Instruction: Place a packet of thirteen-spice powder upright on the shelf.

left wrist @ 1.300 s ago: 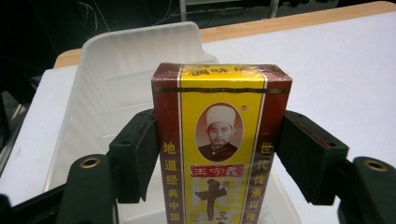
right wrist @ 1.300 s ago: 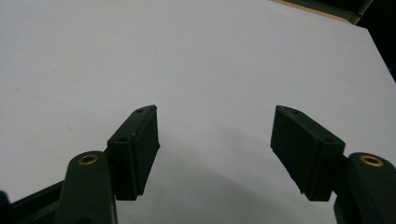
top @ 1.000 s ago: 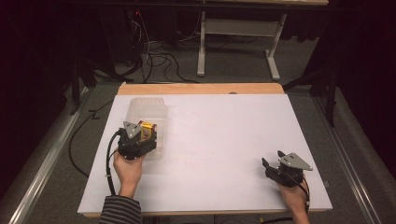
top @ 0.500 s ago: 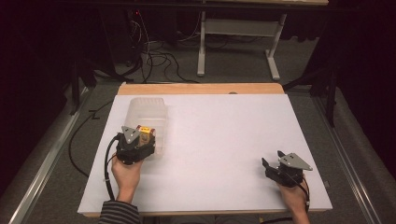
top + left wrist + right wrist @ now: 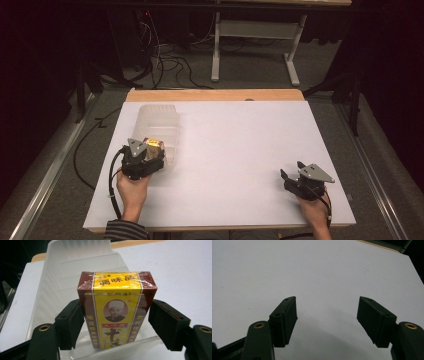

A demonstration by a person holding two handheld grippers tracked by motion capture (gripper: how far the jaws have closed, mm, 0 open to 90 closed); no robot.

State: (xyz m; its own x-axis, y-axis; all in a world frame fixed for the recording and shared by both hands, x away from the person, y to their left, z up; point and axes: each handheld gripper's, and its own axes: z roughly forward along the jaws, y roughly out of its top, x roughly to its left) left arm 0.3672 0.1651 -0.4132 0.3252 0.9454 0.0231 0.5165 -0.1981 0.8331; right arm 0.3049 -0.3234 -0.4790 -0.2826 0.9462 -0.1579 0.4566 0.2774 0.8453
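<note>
A yellow and dark-red box point(image 5: 117, 312) with printed characters and a portrait stands upright at the near end of a clear plastic tray point(image 5: 75, 265). My left gripper point(image 5: 116, 325) has just been opening. The box is still between its jaws, and a thin gap shows at the right pad point(image 5: 165, 322). In the high view the left gripper point(image 5: 151, 151) sits at the tray's point(image 5: 157, 117) near end with the box point(image 5: 153, 145) just past it. My right gripper point(image 5: 290, 176) rests open at the table's front right, with nothing between its fingers point(image 5: 284, 320).
The white table top point(image 5: 235, 150) has a wooden strip along its far edge. Beyond it are a dark floor, cables and a white table frame point(image 5: 250, 45). A black cable trails from the left gripper over the table's left edge.
The left hand has drawn slightly towards the near edge, and the box now stands in the tray's near end. The right gripper has not moved.
</note>
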